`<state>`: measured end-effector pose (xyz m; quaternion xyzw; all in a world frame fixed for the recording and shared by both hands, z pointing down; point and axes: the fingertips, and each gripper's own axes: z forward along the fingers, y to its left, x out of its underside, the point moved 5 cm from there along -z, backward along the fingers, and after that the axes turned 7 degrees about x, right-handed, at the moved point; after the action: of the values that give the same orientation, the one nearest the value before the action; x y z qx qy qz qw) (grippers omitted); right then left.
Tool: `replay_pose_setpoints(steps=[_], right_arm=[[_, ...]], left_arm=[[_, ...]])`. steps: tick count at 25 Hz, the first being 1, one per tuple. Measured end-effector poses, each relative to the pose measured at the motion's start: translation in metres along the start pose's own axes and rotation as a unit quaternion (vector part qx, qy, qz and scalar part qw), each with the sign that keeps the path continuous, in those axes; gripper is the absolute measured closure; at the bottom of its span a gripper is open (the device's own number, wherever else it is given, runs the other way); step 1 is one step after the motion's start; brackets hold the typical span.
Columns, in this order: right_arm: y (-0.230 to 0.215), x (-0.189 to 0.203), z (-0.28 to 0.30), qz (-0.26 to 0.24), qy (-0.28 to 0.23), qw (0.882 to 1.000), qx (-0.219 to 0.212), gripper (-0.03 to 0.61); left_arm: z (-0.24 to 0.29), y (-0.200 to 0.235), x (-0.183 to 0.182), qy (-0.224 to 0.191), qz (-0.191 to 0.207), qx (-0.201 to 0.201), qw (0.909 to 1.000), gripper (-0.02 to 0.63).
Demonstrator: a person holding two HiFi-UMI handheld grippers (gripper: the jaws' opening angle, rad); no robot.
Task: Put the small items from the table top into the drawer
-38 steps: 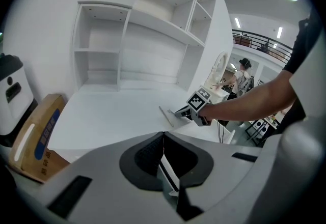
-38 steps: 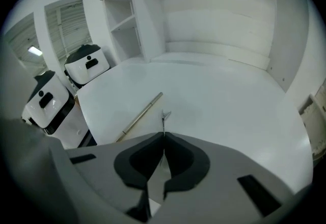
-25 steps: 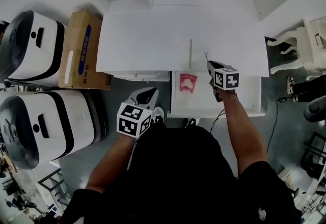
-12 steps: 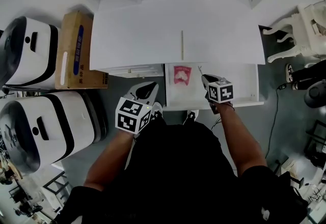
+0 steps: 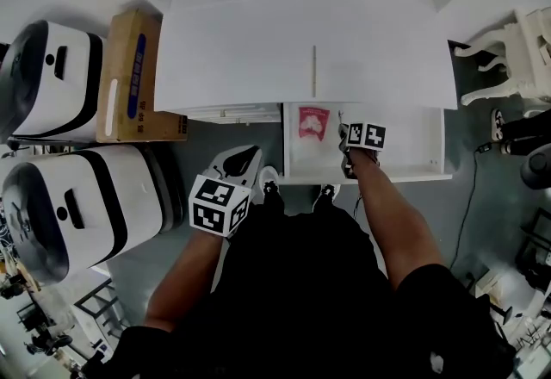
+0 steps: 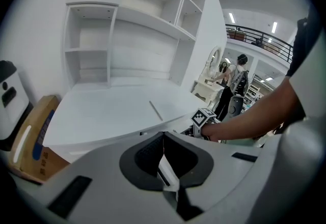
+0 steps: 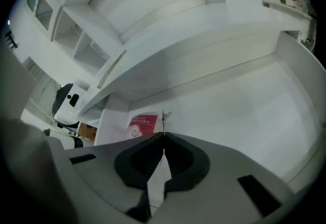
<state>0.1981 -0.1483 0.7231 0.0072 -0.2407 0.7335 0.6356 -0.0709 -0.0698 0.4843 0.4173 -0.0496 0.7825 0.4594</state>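
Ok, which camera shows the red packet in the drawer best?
The head view: the red packet lies whole in the open drawer. The right gripper view shows the packet closer, but its lower edge is cut off. The left gripper view misses it.

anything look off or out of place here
Nothing spilled or damaged. The one stray is a thin pale stick lying alone on the white table top, while a red packet lies in the open drawer. The right gripper, down in that drawer, is shut on a thin dark item I can't identify.

black short-sleeved top (image 5: 310,282), grey left claw (image 6: 163,136), grey right claw (image 7: 163,136), black-and-white marker cubes (image 5: 219,205)
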Motion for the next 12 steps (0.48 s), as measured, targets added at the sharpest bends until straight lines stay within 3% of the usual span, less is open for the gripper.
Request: replay_pose_setpoints(steps=[12], right_arm=[[-0.013, 0.006, 0.033, 0.020, 0.025, 0.999, 0.027, 0.548]], left_arm=[[-0.019, 0.009, 0.020, 0.002, -0.035, -0.035, 0.9988, 0.603]])
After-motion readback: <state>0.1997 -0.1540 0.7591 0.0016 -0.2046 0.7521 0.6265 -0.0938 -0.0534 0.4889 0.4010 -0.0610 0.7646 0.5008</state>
